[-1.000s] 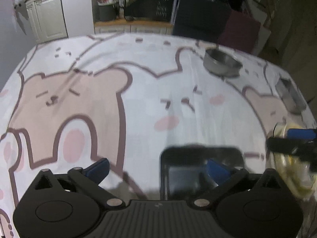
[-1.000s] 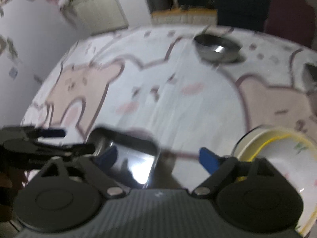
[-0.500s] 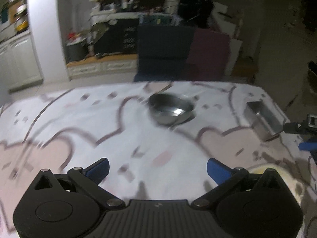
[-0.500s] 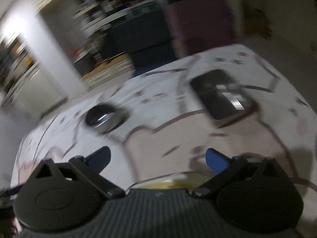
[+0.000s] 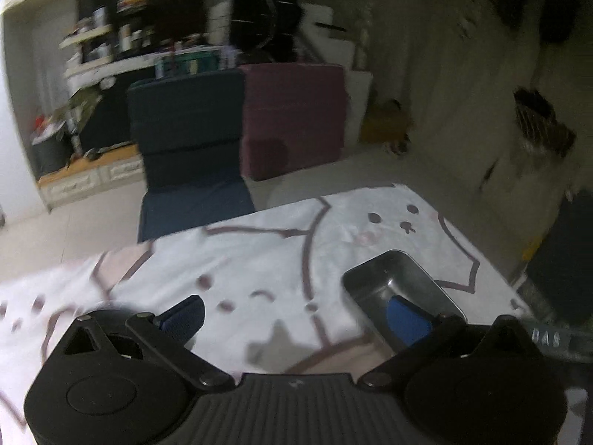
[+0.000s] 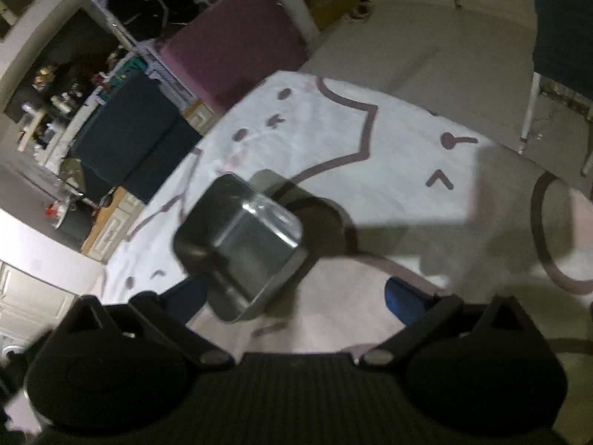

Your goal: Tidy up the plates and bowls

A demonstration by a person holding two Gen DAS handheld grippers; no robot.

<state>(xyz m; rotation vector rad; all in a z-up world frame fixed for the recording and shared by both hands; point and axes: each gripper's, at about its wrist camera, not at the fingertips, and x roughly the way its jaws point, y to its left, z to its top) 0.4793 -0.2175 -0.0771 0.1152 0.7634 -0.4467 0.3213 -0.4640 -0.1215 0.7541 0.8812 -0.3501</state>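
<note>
Near end of metal tray hidden behind right finger of left gripper. Near-left corner of tray covered by right gripper left finger. Shelf contents blurred, not identifiable. Bench cut off at right edge. Lettered object at right partly readable only.

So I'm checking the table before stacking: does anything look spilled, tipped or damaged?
Nothing stands out. The rectangular metal tray sits upright and empty on the bear-print tablecloth, with no spill or dent visible. Both the left gripper and the right gripper are open and hold nothing.
</note>
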